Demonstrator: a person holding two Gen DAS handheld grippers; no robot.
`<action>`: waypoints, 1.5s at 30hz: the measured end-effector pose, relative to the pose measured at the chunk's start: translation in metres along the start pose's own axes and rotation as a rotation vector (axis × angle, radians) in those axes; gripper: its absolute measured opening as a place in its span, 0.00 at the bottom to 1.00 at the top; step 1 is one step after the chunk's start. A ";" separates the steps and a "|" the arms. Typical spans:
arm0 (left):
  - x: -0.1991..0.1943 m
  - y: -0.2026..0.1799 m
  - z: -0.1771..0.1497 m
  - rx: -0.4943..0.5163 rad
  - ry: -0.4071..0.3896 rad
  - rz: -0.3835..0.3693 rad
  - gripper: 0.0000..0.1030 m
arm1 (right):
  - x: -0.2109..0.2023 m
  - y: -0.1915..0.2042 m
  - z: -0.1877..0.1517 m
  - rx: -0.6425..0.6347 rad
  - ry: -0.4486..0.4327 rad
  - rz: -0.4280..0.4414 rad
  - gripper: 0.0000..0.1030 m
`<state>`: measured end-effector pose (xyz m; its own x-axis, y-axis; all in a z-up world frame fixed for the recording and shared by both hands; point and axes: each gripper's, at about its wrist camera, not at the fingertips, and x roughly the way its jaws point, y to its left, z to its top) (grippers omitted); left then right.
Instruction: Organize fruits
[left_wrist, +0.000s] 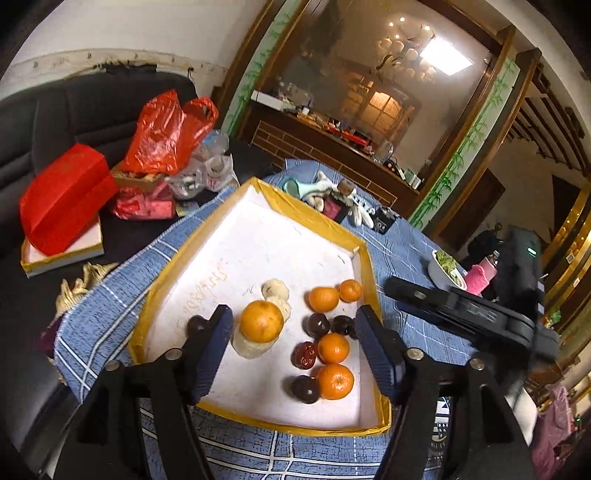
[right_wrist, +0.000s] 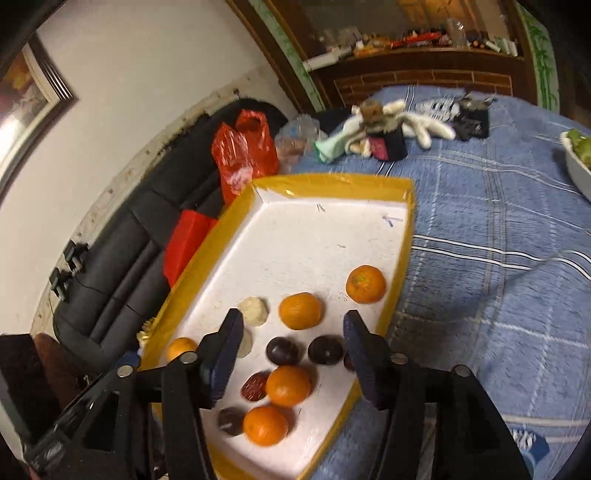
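A white foam tray with a yellow taped rim (left_wrist: 258, 192) (right_wrist: 332, 182) lies on a blue checked cloth. In it are several oranges (left_wrist: 261, 320) (right_wrist: 300, 310), several dark plums (left_wrist: 317, 325) (right_wrist: 282, 350), a red date (left_wrist: 305, 355) (right_wrist: 255, 386) and pale peeled pieces (left_wrist: 275, 290) (right_wrist: 253, 311). My left gripper (left_wrist: 293, 328) is open above the tray, its fingers either side of the fruit and holding nothing. My right gripper (right_wrist: 293, 332) is open above the tray's near right part, empty. The right gripper's body shows in the left wrist view (left_wrist: 465, 314).
Red plastic bags (left_wrist: 166, 136) (right_wrist: 243, 155) and a red box (left_wrist: 62, 199) lie on a dark sofa at the left. Gloves and small items (left_wrist: 343, 199) (right_wrist: 391, 125) sit beyond the tray. A white bowl of greens (left_wrist: 445, 269) (right_wrist: 580, 155) stands at the right.
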<state>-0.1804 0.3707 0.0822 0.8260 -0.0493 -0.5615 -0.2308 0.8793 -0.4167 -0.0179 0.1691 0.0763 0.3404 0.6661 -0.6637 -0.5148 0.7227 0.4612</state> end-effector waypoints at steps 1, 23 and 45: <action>-0.004 -0.005 0.000 0.013 -0.010 0.013 0.68 | -0.012 0.001 -0.005 0.005 -0.027 0.007 0.68; -0.142 -0.099 -0.005 0.174 -0.428 0.394 1.00 | -0.116 0.025 -0.067 -0.076 -0.296 0.086 0.76; -0.050 -0.139 -0.040 0.238 -0.176 0.362 1.00 | -0.163 0.010 -0.142 -0.180 -0.481 -0.394 1.00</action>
<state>-0.2099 0.2320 0.1400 0.7932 0.3442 -0.5023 -0.4134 0.9101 -0.0292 -0.1902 0.0419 0.1056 0.8237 0.3957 -0.4062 -0.3890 0.9155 0.1029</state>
